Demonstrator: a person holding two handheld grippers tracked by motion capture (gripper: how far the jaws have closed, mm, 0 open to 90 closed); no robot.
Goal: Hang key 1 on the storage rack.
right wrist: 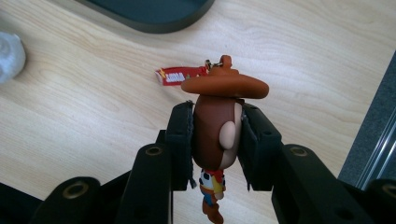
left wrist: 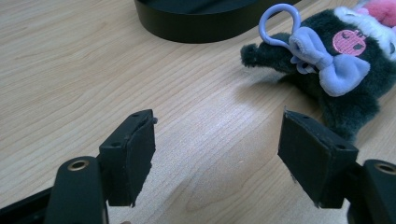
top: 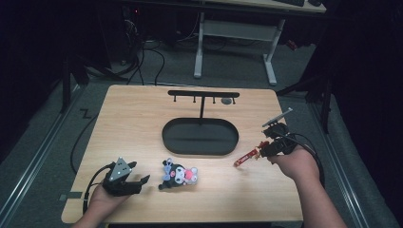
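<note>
Just right of the black stand (top: pixel 200 137), the right gripper (top: pixel 266 148) squeezes the cowboy toy (right wrist: pixel 218 126), while the wide-open, empty left gripper (top: pixel 138 183) waits nearest the plush toy (top: pixel 179 175).

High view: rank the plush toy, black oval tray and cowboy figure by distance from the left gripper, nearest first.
From the left gripper:
1. Plush toy, just to its right near the front edge.
2. Black oval tray, farther back at the table's middle.
3. Cowboy figure, far right, clamped in the right gripper.
</note>
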